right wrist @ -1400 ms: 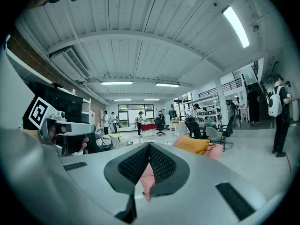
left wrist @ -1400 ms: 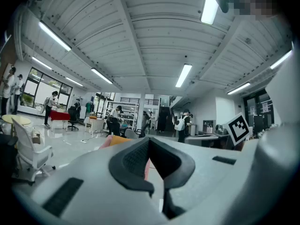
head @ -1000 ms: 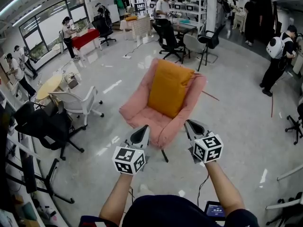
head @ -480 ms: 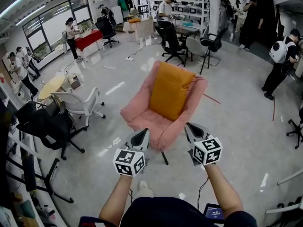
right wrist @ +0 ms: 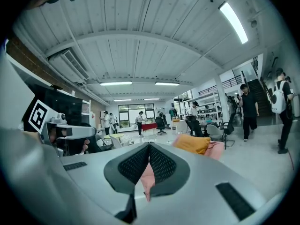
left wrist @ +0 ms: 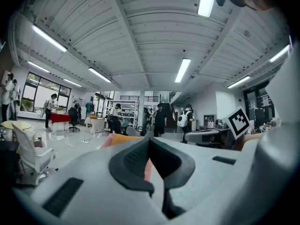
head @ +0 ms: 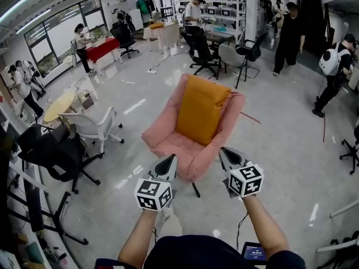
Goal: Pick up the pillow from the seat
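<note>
**First speaker:** Where is the pillow?

**Second speaker:** The orange pillow (head: 202, 108) leans upright against the back of a pink armchair (head: 162, 139). The armchair stands in the middle of a pale office floor (head: 280, 150), just beyond both grippers.

**First speaker:** And the grippers?

**Second speaker:** The left hand-held gripper (head: 167, 162) and the right hand-held gripper (head: 228, 154) are side by side, near the seat's front edge. Each has its jaws pressed fully together, with nothing between them.

**First speaker:** How far along is the task?

**Second speaker:** Barely begun, I judge. The pillow is untouched. What is left is reaching it, opening the jaws, gripping it and lifting it off the seat.
</note>
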A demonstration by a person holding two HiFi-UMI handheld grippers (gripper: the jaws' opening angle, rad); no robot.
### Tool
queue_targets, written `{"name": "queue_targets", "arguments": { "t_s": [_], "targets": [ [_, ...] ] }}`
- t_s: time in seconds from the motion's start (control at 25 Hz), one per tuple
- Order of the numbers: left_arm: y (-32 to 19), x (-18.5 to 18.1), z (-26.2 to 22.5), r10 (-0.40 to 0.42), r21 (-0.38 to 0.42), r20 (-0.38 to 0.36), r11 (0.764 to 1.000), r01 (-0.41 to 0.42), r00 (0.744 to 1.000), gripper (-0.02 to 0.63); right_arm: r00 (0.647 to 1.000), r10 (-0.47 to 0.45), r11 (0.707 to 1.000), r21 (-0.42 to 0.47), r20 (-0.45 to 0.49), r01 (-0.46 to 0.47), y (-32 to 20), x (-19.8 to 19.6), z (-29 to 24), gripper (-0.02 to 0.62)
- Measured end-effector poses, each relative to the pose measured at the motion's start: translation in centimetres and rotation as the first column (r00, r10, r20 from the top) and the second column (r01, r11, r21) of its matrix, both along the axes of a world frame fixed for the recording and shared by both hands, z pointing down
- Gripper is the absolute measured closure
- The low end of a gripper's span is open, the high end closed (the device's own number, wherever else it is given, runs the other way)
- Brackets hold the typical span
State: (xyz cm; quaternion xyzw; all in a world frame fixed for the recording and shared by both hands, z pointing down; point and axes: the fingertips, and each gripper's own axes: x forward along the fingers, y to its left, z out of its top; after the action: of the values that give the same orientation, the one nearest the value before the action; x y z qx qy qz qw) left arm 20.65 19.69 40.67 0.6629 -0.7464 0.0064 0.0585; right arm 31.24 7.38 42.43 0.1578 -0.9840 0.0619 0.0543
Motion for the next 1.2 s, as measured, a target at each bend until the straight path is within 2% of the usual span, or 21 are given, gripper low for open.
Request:
{"name": "queue_targets", "arguments": {
  "t_s": [0.28, 0.48, 0.8, 1.2],
  "targets": [
    [-1.8, -3.1, 0.2, 0.006, 0.003, -0.016, 1.000, -0.006, 1.000, 0.603, 1.000, 0.006, 1.000, -0.007, -0.009, -0.006, -1.7, -3.0, 0.4, 0.577],
    [-3.6, -5.9, 0.6, 0.025, -0.023, 0.027, 0.999, -0.024, 0.999, 0.603, 1.000, 0.014, 1.000, -0.015, -0.019, -0.014, -3.5, -6.1, 0.8, 0.577],
    [-8.0, -12.2, 0.5, 0.044, -0.020, -0.018, 0.999, -0.044, 0.999, 0.603, 0.999, 0.032, 0.999, -0.034, -0.031, -0.033, -7.6, -12.2, 1.1, 0.577],
    [-12.3, -21.5, 0.3, 0.110, -0.026, -0.049, 0.993, -0.111, 0.993, 0.603, 0.993, 0.107, 0.993, -0.047, -0.055, -0.110, -11.7, -20.2, 0.8, 0.577]
  ]
}}
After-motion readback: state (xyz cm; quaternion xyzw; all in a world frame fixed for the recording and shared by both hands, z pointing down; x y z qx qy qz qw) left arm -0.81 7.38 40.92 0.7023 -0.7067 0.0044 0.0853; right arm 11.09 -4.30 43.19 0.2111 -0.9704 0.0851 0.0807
